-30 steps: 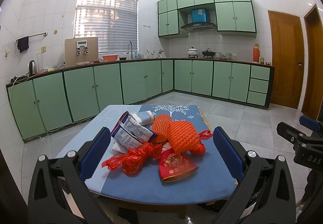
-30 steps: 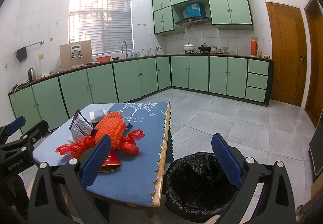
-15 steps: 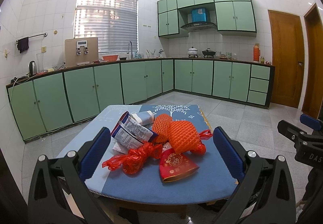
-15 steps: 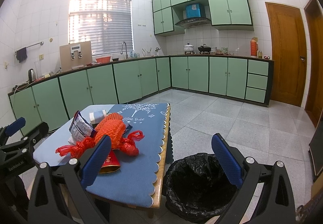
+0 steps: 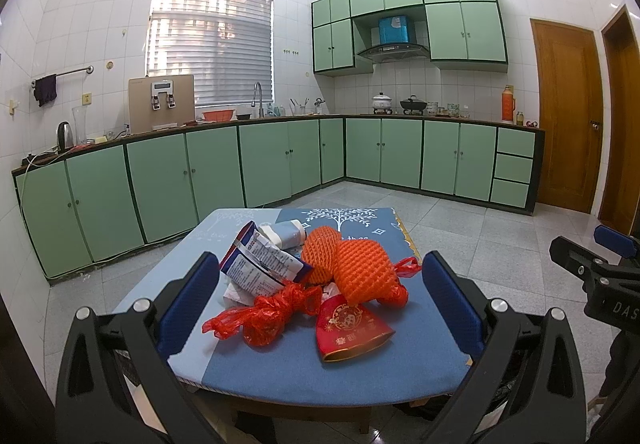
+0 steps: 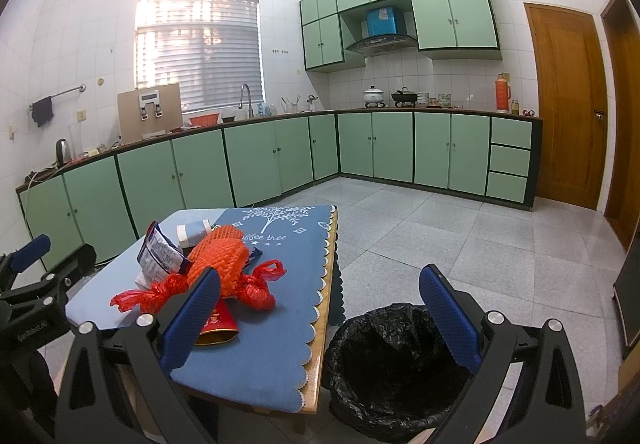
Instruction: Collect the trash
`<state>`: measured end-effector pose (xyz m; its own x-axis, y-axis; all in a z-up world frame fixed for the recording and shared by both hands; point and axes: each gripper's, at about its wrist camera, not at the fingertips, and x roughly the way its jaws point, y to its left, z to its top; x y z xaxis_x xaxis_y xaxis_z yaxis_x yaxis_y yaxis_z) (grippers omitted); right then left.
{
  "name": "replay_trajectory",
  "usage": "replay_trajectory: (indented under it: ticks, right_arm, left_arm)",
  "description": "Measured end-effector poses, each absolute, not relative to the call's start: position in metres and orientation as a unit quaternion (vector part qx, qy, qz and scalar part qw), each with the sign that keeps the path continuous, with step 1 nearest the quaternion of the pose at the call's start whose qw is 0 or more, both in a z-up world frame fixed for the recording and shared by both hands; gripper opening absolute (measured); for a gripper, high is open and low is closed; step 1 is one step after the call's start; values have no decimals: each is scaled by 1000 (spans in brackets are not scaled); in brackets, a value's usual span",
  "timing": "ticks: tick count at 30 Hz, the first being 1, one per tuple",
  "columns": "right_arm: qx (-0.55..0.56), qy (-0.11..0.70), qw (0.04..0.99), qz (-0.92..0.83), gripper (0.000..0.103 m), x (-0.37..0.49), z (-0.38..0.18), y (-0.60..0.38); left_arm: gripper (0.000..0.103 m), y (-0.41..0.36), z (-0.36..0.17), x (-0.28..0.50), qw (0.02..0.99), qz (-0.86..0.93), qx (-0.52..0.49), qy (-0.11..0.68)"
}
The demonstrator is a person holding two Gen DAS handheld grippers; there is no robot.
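Observation:
A heap of trash lies on the blue-clothed table (image 5: pixel 360 368): orange foam fruit nets (image 5: pixel 360 270), a knotted red plastic bag (image 5: pixel 268 318), a red and gold packet (image 5: pixel 350 328), a blue and white snack wrapper (image 5: pixel 260 264) and a small carton (image 5: pixel 286 234). My left gripper (image 5: pixel 316 298) is open, held short of the heap with nothing between its fingers. My right gripper (image 6: pixel 320 314) is open too, over the table's right edge and the black-lined trash bin (image 6: pixel 392 368) on the floor. The same nets (image 6: pixel 218 260) show in the right wrist view.
Green base cabinets (image 5: pixel 280 160) run along the back walls under a counter with a kettle, a water dispenser, a sink and pots. Wooden doors (image 5: pixel 568 116) stand at the right. Grey tiled floor (image 6: pixel 440 228) stretches beyond the table.
Both views have barely shifted; the right gripper drifted slightly. Nothing was taken hold of or let go.

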<state>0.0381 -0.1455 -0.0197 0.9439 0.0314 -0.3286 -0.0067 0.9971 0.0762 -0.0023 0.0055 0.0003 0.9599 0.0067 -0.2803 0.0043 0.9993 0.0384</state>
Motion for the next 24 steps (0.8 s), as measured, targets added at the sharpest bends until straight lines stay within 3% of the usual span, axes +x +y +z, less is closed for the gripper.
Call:
replay_trajectory:
  ticks: [24]
  right_arm:
    - [39,168,985,10,97,38,-15,-149]
  left_arm:
    - [98,8,1,0,990,3,19,143]
